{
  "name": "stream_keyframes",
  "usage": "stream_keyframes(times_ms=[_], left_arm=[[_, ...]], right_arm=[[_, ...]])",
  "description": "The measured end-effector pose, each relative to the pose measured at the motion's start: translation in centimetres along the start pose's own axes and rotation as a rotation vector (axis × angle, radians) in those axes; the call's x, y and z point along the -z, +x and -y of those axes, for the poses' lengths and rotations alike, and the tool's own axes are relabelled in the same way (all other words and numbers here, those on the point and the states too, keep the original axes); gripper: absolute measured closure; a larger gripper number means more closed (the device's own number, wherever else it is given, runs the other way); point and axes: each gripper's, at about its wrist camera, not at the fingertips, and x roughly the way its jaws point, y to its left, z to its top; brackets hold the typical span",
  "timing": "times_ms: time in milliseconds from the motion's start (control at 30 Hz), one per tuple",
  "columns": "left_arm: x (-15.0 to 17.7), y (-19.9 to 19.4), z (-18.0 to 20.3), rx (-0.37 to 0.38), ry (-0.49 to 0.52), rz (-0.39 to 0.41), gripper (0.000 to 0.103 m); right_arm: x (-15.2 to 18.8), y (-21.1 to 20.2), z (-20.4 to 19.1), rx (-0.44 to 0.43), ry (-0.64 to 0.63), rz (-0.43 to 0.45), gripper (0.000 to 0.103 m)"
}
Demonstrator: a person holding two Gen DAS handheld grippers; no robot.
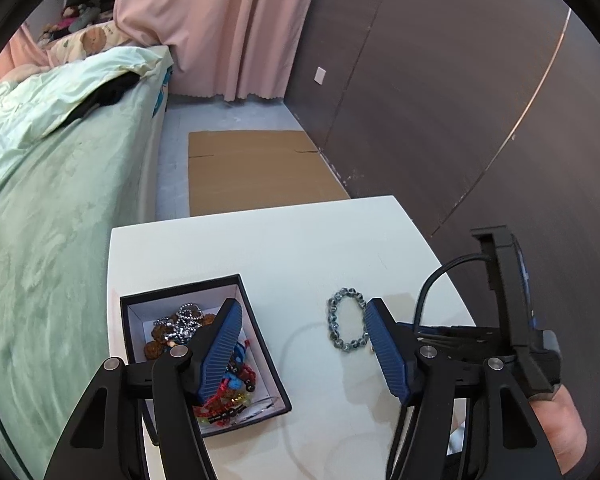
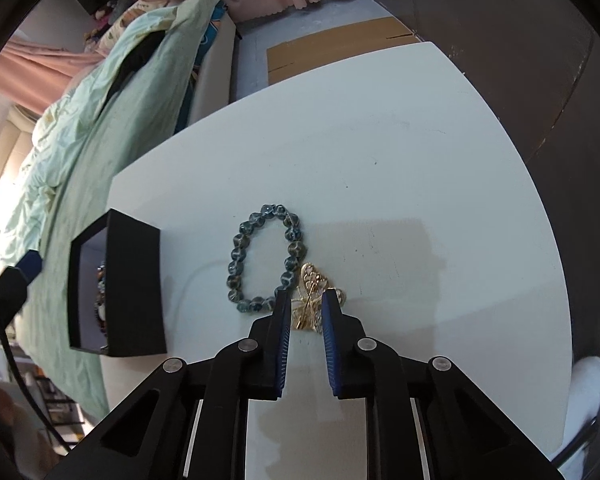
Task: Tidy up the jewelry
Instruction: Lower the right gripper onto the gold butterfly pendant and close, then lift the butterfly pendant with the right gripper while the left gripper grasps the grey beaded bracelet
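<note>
- Gold filigree brooch (image 2: pixel 314 300) lies on the white table (image 2: pixel 400 152), between the right gripper's (image 2: pixel 306 304) narrowly parted fingers; whether the pads touch it is unclear.
- Blue-grey bead bracelet (image 2: pixel 262 258) lies flat just left of the brooch, touching or nearly so.
- Left gripper (image 1: pixel 300 312) hangs wide open, holding nothing.
- Black jewelry box (image 1: pixel 204 344), left of the bracelet, holds tangled beads and chains.
- Cardboard sheet (image 1: pixel 256 172) lies beyond the table.
</note>
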Motion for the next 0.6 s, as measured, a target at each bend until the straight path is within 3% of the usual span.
stream_keyframes(times_ms=[133,267,600], left_arm=[[-0.3,0.2,-0.3,-0.001,-0.011,0.003,0.038],[-0.5,0.5,-0.2,-0.001,-0.012,0.003,0.038],[-0.8,2.3,1.0,0.005,0.006,-0.022,0.038]], right_arm=[[-0.4,0.6,-0.8,0.059,-0.05,0.003,0.095],[-0.4,0.2,-0.1,0.055,-0.059,0.007,0.102],[-0.9,-4.2,4.5,-0.021,0.035,0.113,0.102]])
